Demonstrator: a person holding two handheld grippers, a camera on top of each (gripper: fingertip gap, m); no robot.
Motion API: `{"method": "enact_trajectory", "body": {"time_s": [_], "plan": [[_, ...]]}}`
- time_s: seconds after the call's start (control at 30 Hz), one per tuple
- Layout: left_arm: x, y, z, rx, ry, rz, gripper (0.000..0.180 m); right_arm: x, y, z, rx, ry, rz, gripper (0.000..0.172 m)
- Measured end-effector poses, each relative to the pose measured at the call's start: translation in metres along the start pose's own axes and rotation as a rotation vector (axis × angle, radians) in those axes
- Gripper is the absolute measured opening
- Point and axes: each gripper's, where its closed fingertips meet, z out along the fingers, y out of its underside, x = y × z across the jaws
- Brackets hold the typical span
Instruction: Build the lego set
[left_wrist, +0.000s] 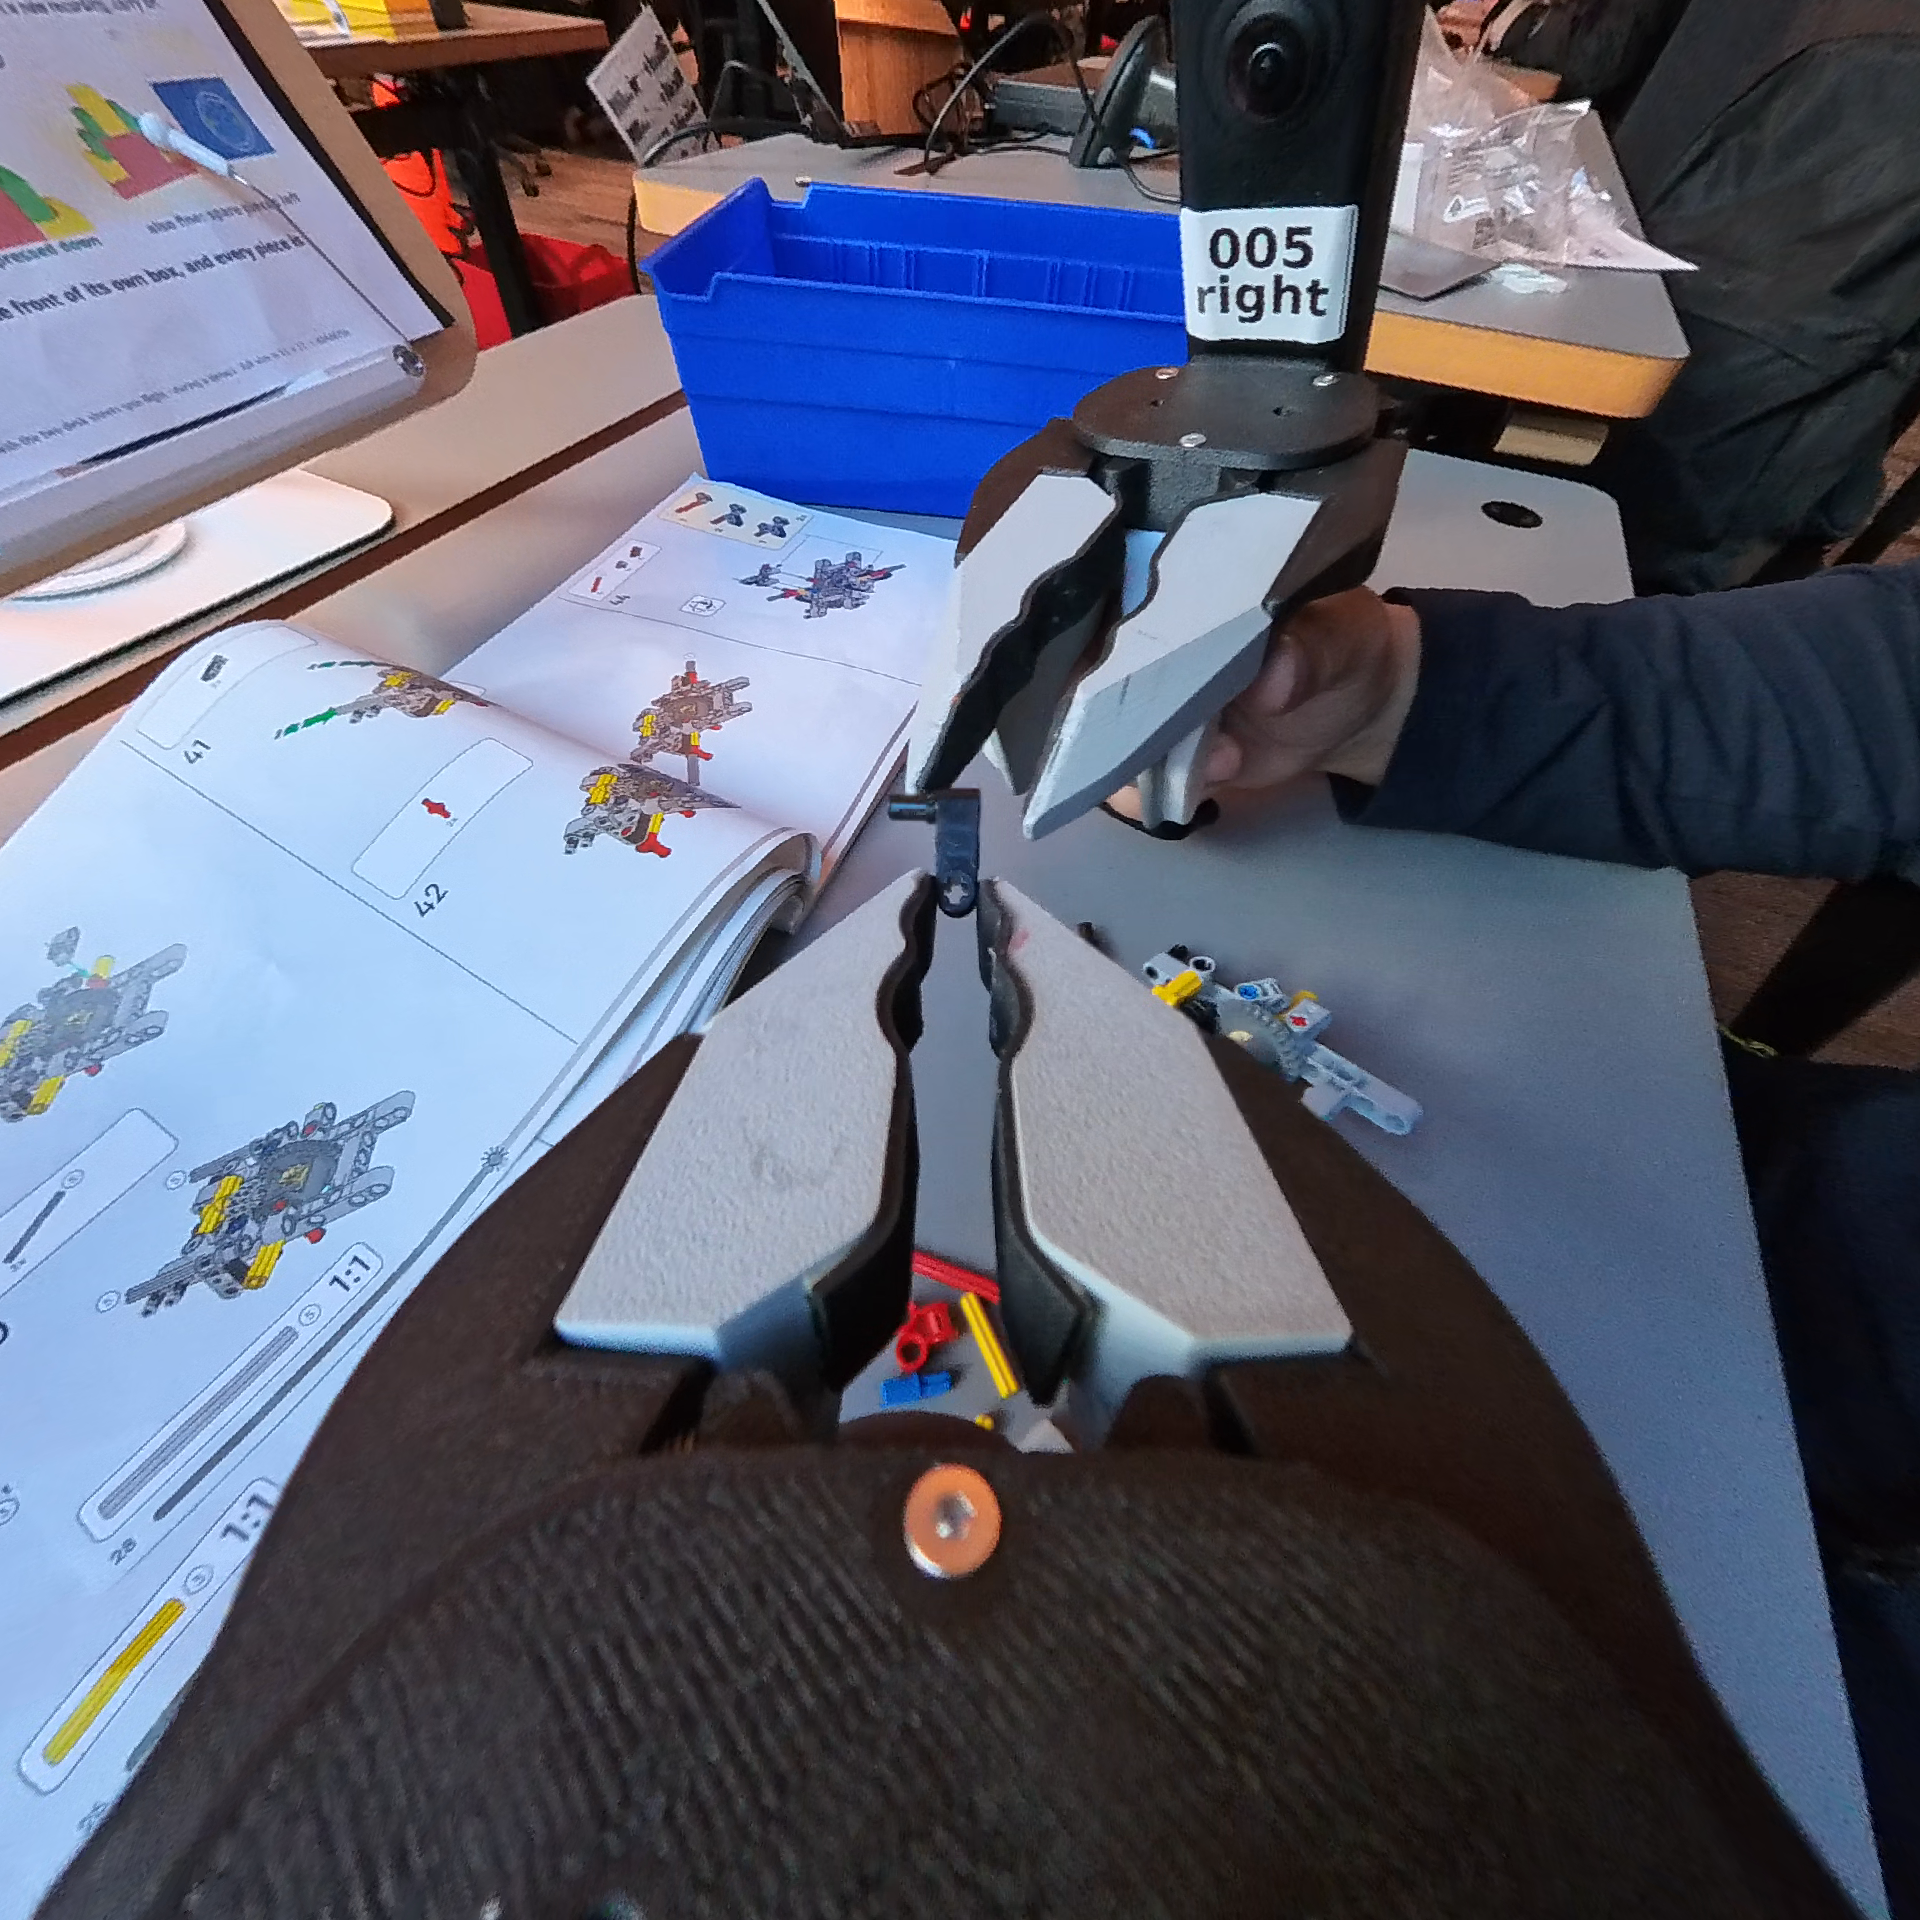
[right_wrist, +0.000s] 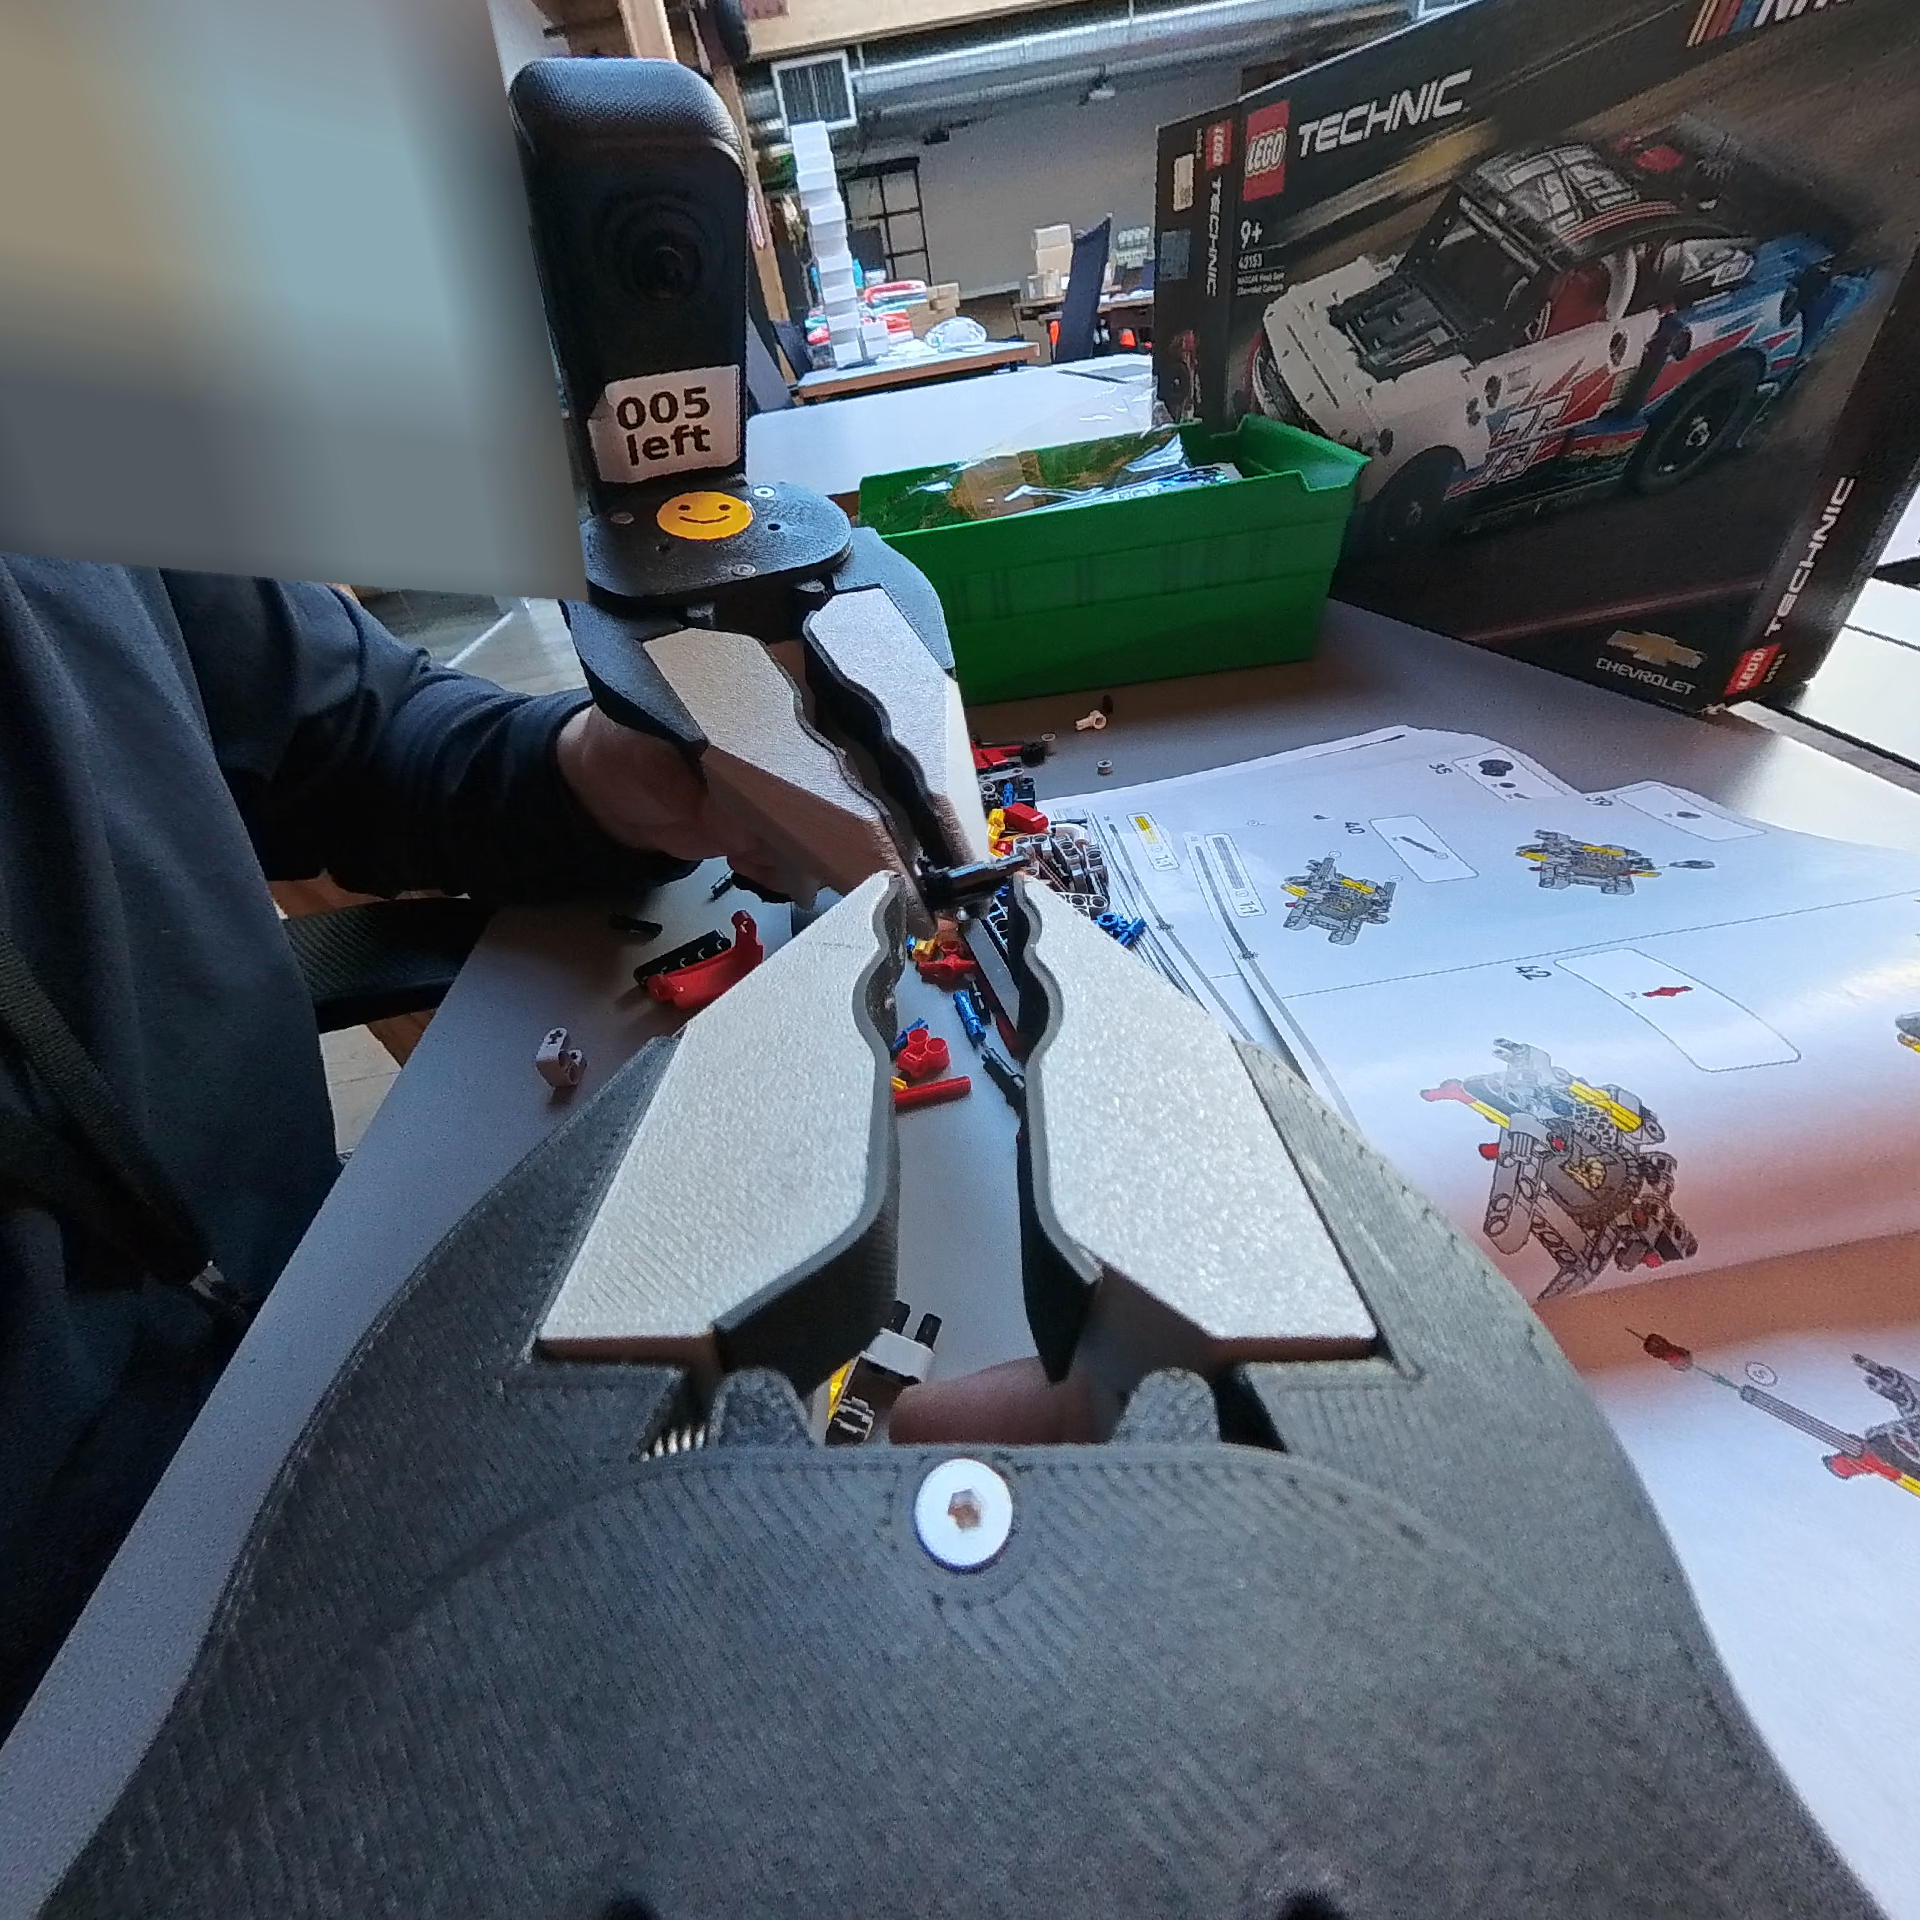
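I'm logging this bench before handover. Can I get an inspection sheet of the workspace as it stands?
Surface: grey table, mostly covered.
Job's things: open instruction booklet; small grey part-built assembly; black lift arm with pin.
Clutter: loose red, blue, yellow and black pieces.
Grippers: left tool shut on the lift arm; right tool open, tips beside the pin.
Cables: some on the far desk.
Surroundings: blue bin, green bin, kit box, monitor.
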Motion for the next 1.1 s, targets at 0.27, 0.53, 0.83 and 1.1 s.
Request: {"method": "enact_trajectory", "body": {"time_s": [0.27, 0.53, 0.83, 1.1], "plan": [[-0.0022, 0.0013, 0.0008, -0.012, -0.035, 0.038, 0.005, 0.0016, 0.0006, -0.0001, -0.002, 0.006, 0.005, 0.015], [-0.0058, 0.0014, 0.0004, -0.012, -0.053, 0.034, 0.005, 0.0032, 0.0016, 0.0007, -0.007, 0.007, 0.011, 0.015], [-0.01, 0.0023, 0.0002, -0.018, -0.078, 0.035, 0.005, 0.0048, 0.0031, 0.0016, -0.013, 0.013, 0.015, 0.014], [-0.0075, 0.0025, 0.0011, -0.019, -0.07, 0.043, 0.005, 0.0048, 0.0032, 0.0021, -0.014, 0.016, 0.017, 0.013]]}}
